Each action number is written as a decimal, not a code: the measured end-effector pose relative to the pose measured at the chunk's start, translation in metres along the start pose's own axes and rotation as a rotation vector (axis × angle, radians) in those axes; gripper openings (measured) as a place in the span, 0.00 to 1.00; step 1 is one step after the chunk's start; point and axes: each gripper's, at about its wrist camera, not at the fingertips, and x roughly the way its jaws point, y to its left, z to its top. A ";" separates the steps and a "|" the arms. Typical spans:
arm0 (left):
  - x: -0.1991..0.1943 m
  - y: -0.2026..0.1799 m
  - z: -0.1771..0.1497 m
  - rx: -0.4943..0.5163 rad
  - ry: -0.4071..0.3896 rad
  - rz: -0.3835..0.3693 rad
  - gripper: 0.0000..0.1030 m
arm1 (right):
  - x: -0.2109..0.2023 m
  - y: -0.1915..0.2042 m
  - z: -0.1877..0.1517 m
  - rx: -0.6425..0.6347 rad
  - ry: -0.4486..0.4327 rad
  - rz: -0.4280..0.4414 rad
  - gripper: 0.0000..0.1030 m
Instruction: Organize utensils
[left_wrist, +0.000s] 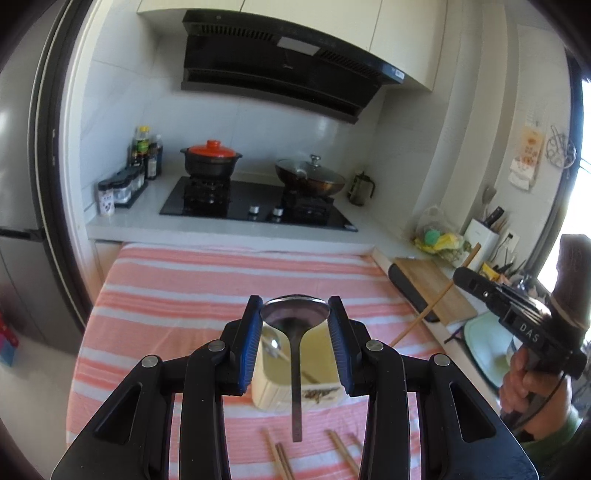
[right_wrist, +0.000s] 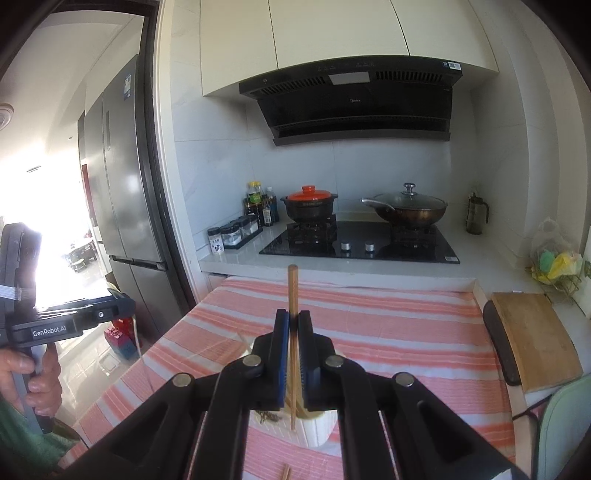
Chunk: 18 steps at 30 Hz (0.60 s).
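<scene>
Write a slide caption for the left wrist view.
Left gripper holds a ladle by its bowl above a cream holder.

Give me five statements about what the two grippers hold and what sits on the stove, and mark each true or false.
1. The left gripper grips a metal spoon by its bowl, handle hanging down. True.
2. The right gripper stands open and empty. False: its jaws are shut on a wooden chopstick.
3. The pot on the stove's left burner has a red lid. True.
4. The wok on the right burner is uncovered. False: a glass lid with a knob covers it.
5. All chopsticks are already in the cream holder. False: several chopsticks lie on the striped cloth in front of it.
</scene>
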 end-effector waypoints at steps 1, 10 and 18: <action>0.007 -0.003 0.008 0.001 -0.011 0.002 0.34 | 0.005 0.001 0.008 -0.005 -0.011 0.000 0.05; 0.115 0.001 0.005 -0.043 0.093 0.051 0.34 | 0.095 -0.010 -0.002 -0.012 0.165 -0.039 0.05; 0.191 0.019 -0.039 -0.085 0.271 0.129 0.36 | 0.162 -0.033 -0.058 0.075 0.335 -0.035 0.05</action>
